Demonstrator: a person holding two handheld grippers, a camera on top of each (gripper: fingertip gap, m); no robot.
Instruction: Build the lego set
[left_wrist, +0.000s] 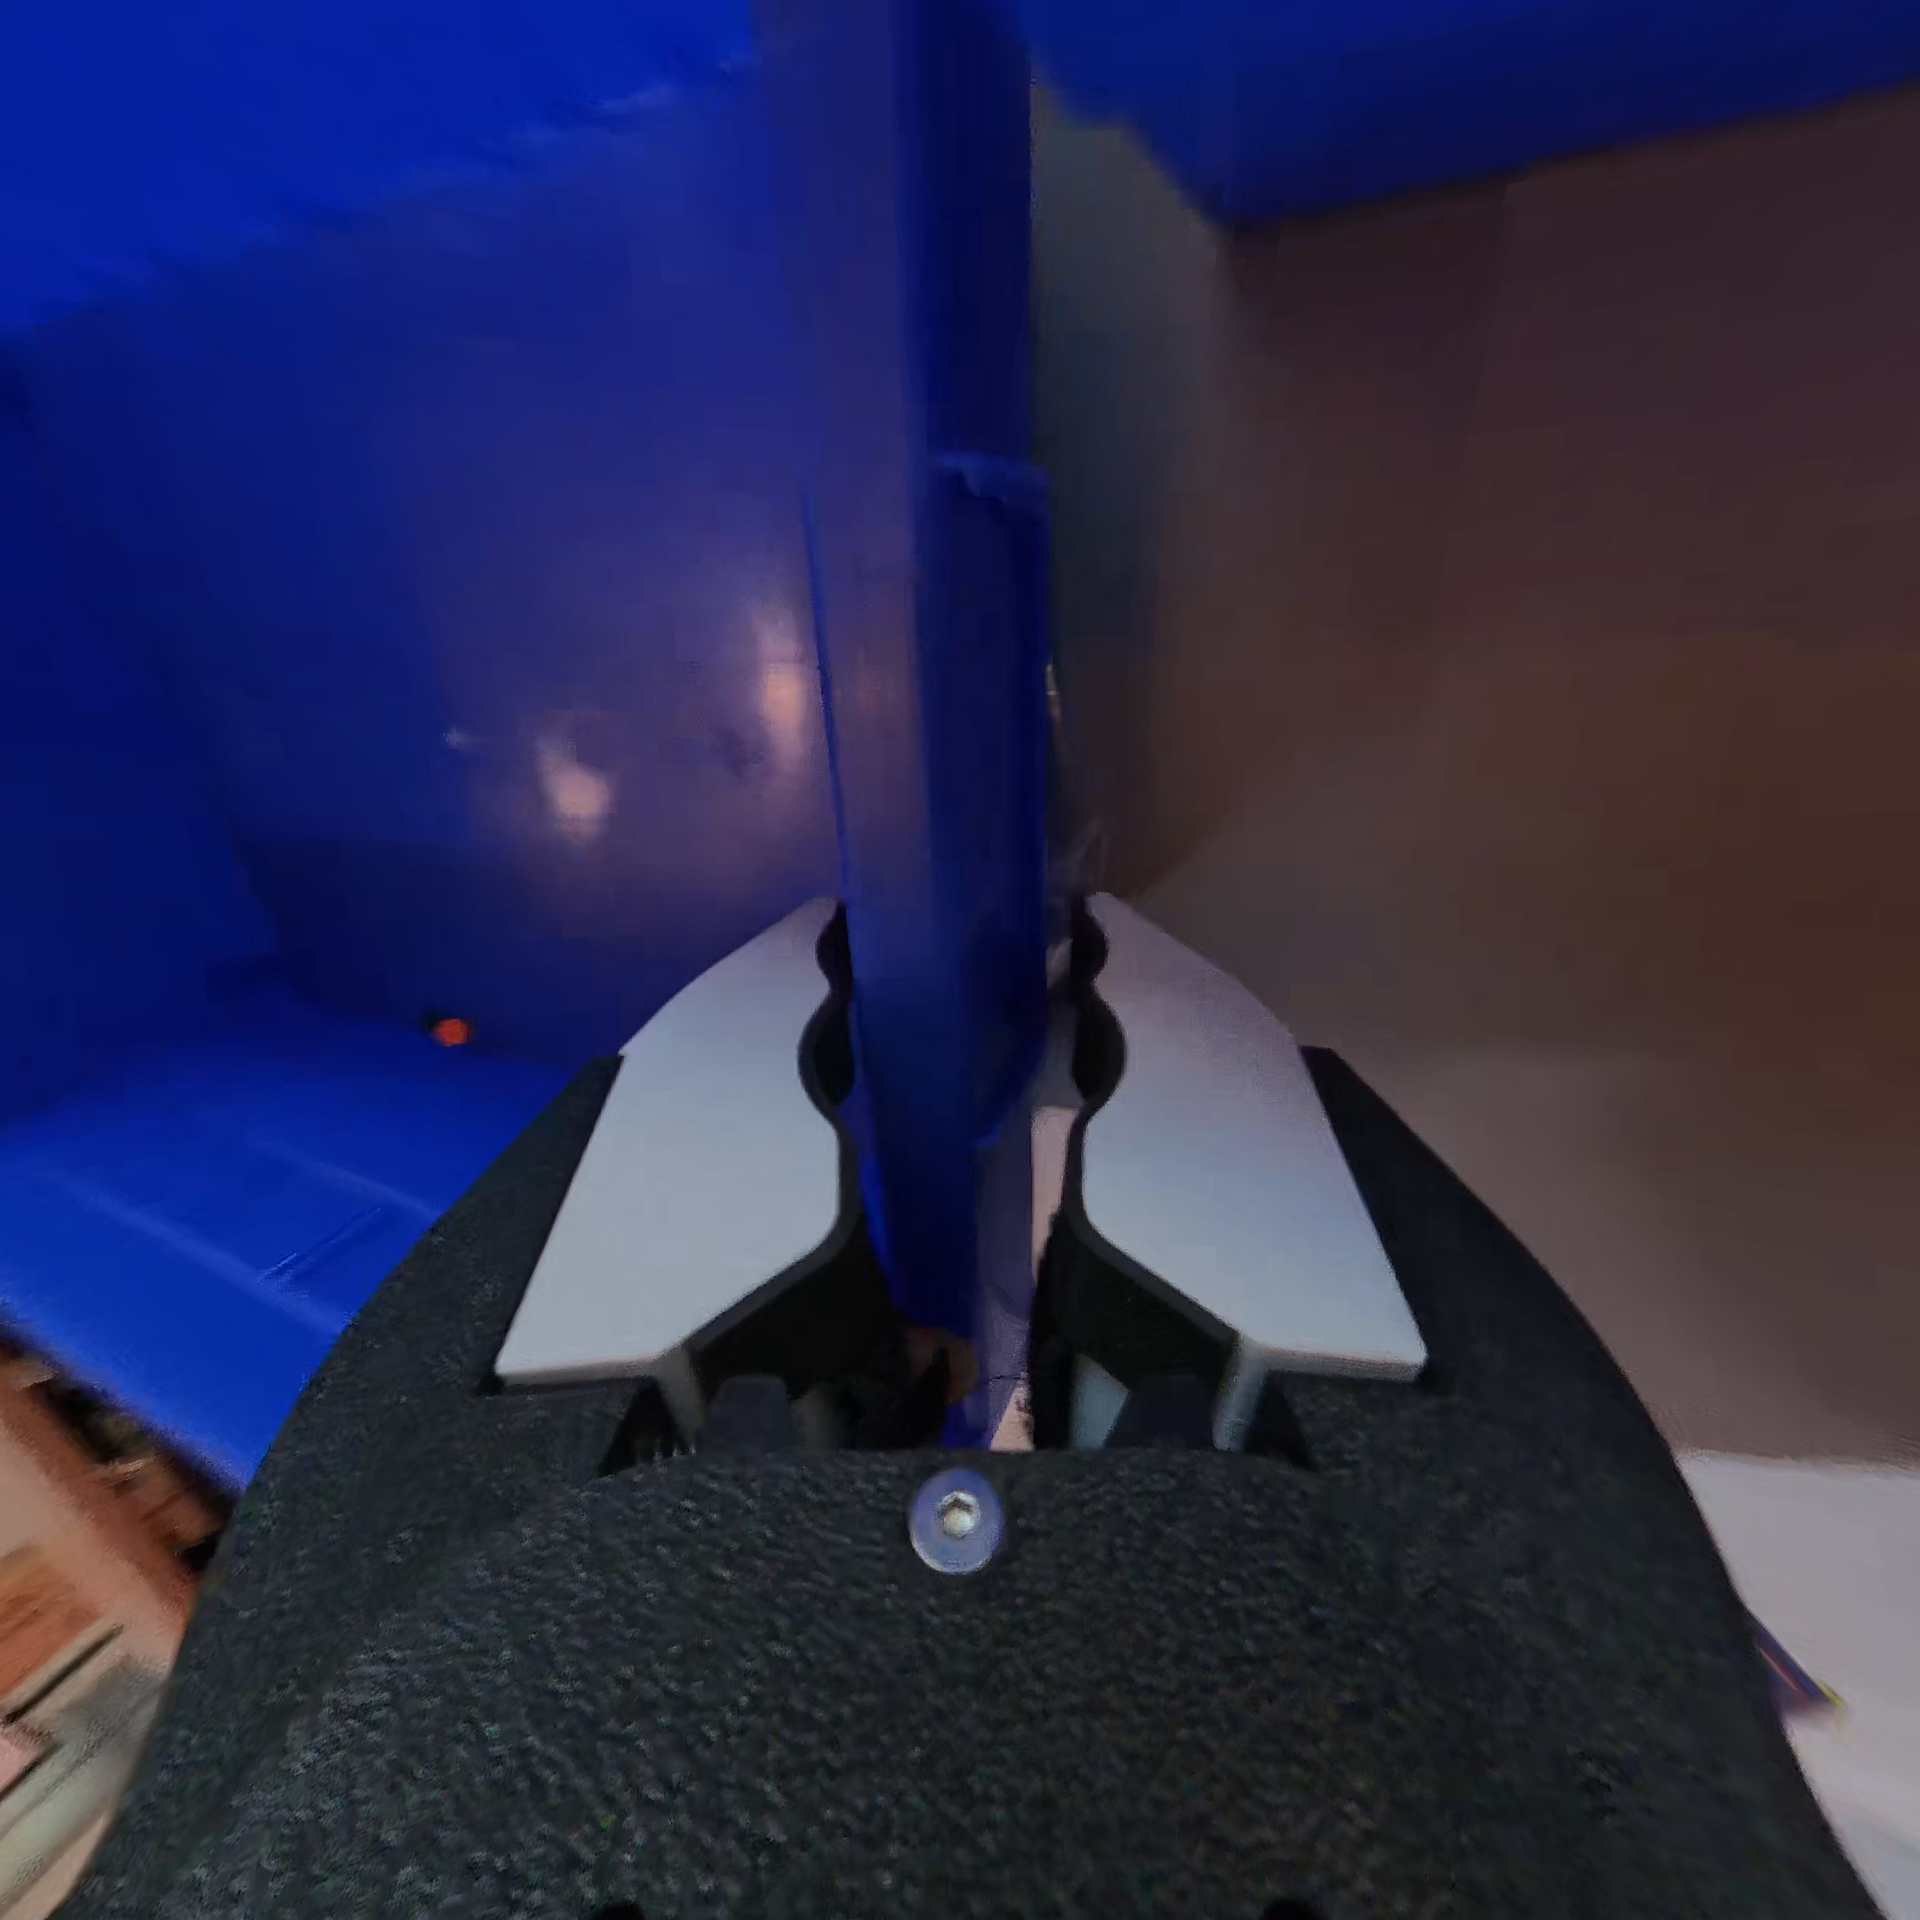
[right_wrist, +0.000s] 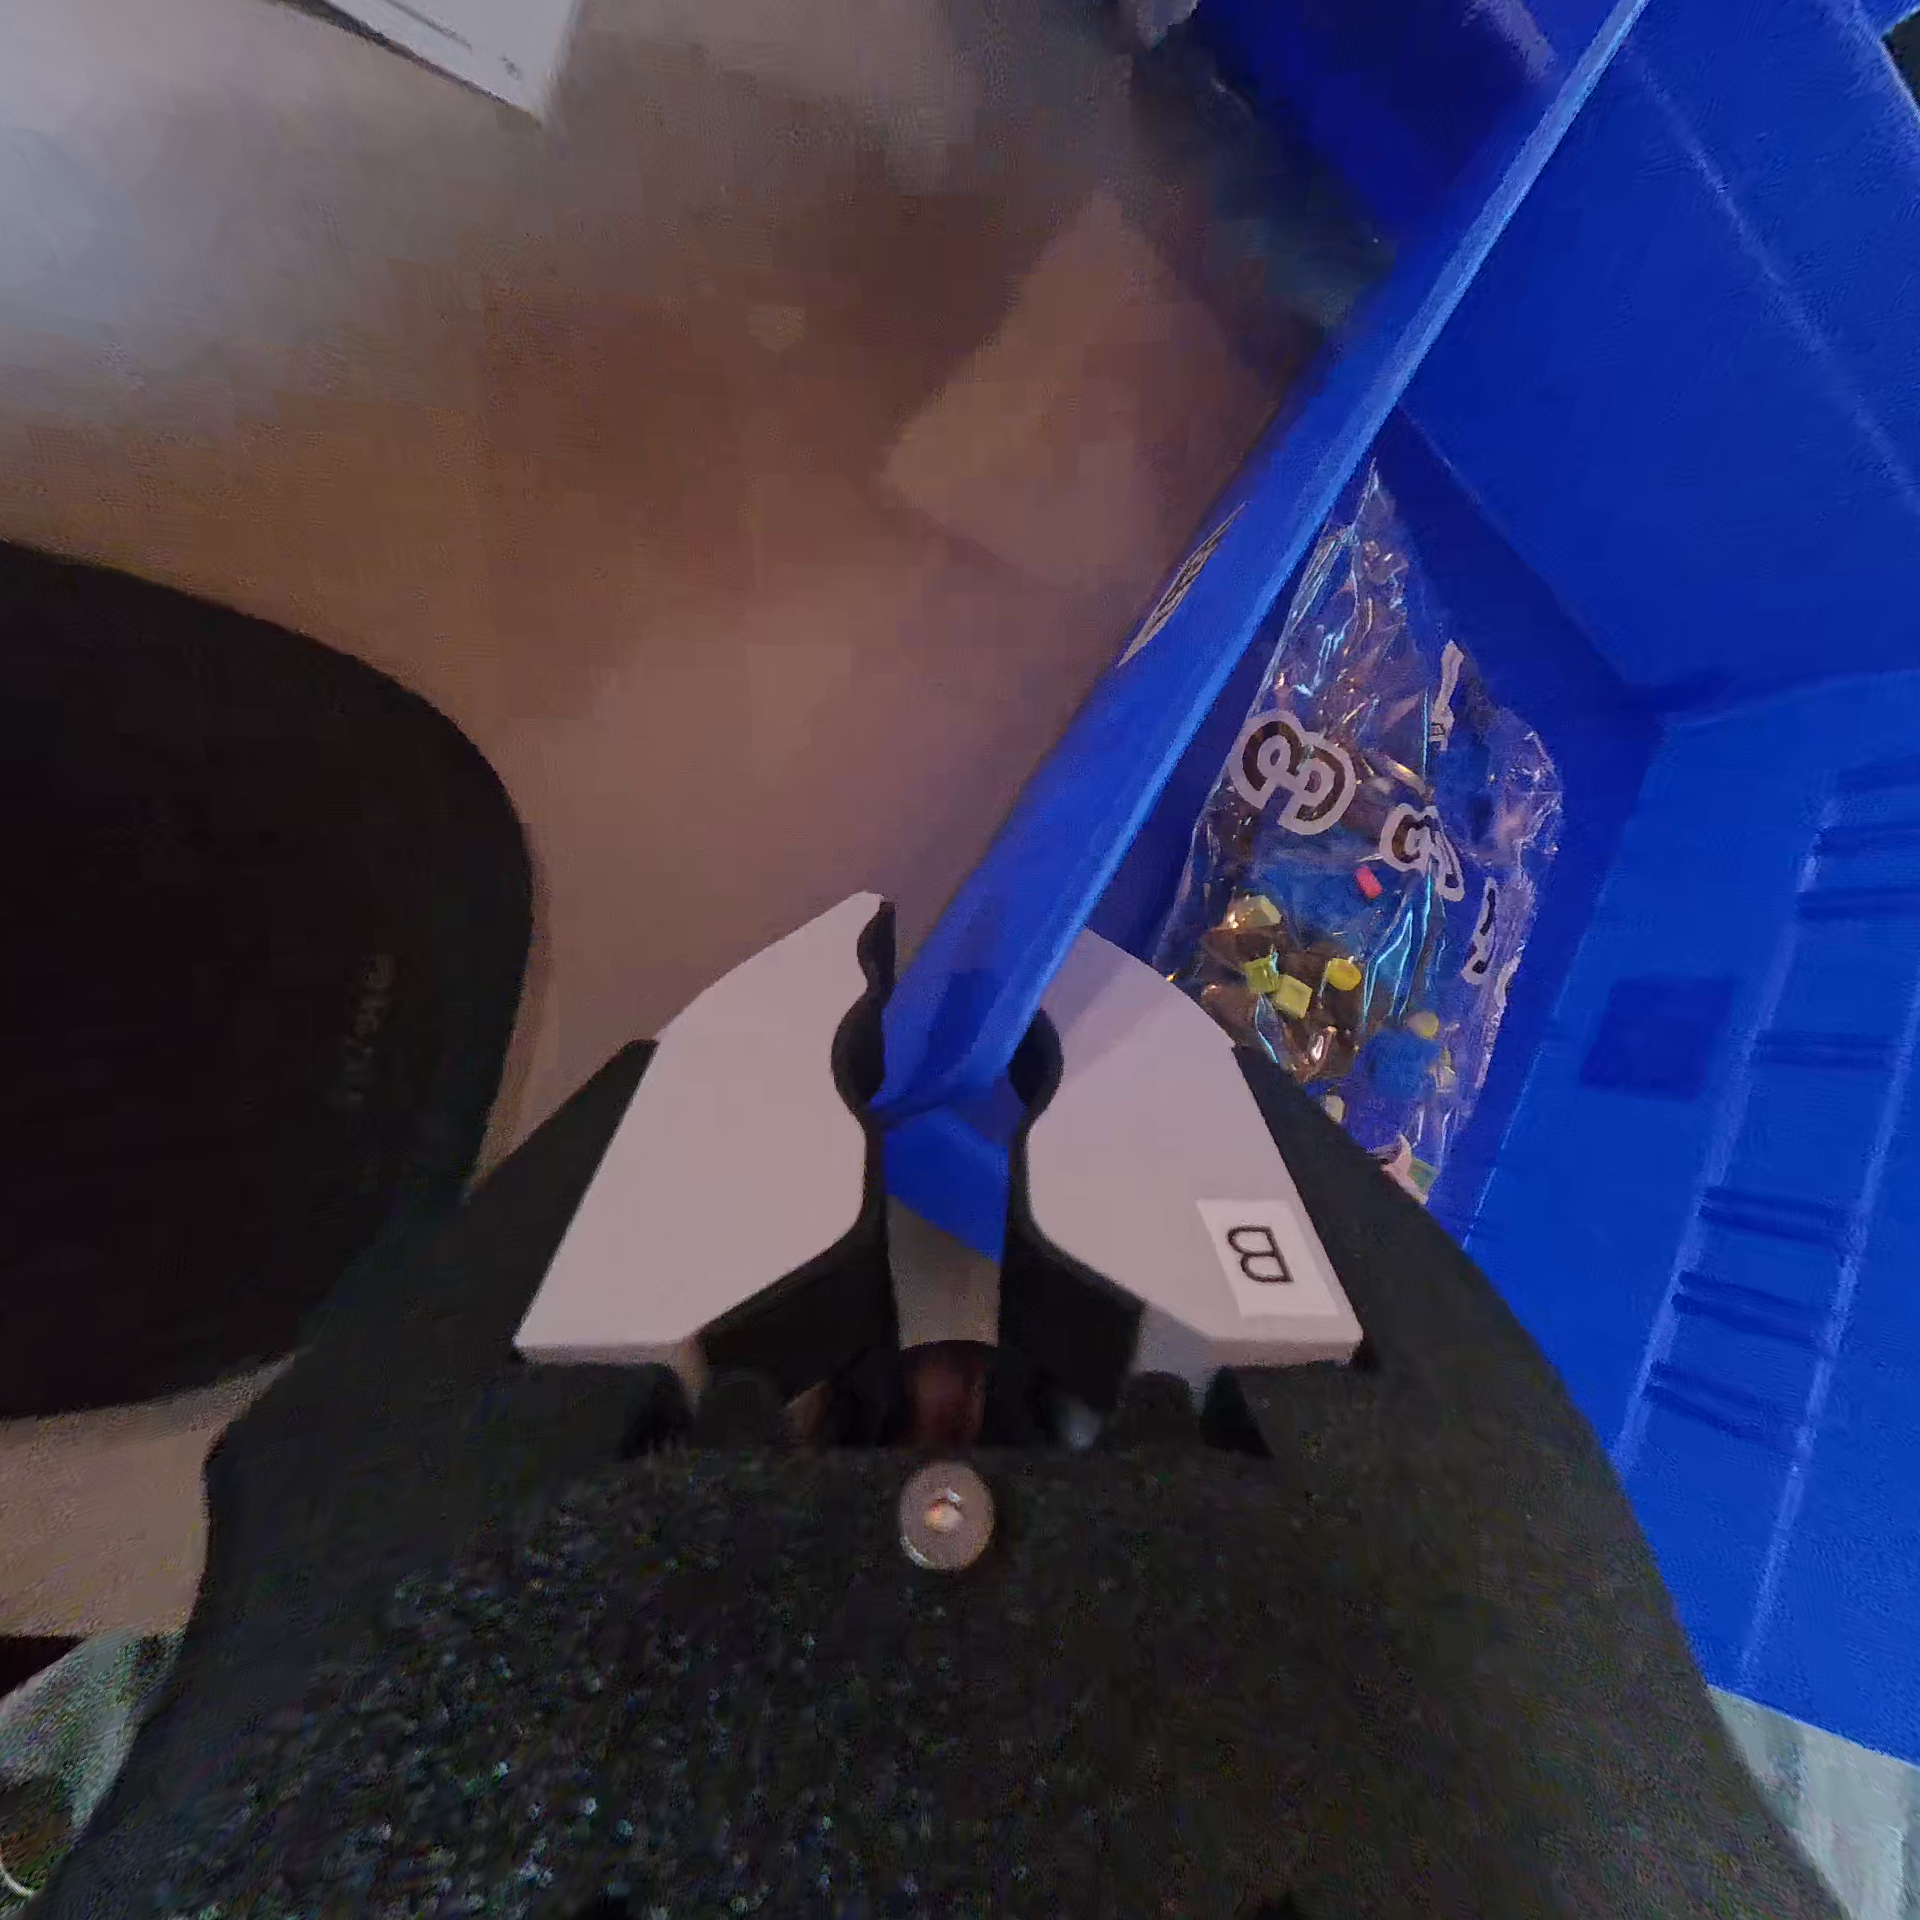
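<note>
At the blue bin (right_wrist: 1299, 540) rim, left claw (left_wrist: 956, 935) and right claw (right_wrist: 956, 935) each pinching its wall.

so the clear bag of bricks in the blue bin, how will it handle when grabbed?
Probably floppy: the clear bag is crinkled film that lies slack against the blue bin wall. Likely light, since it holds only small loose bricks. The glossy film may be slippery, and the pieces could shift as it lifts.

The blue bin's wall (left_wrist: 935, 644) fills the gap between the left fingers (left_wrist: 717, 1122); inside the bin (right_wrist: 1714, 935), a bag of bricks (right_wrist: 1371, 883) covers one side — the rest lies open.
</note>
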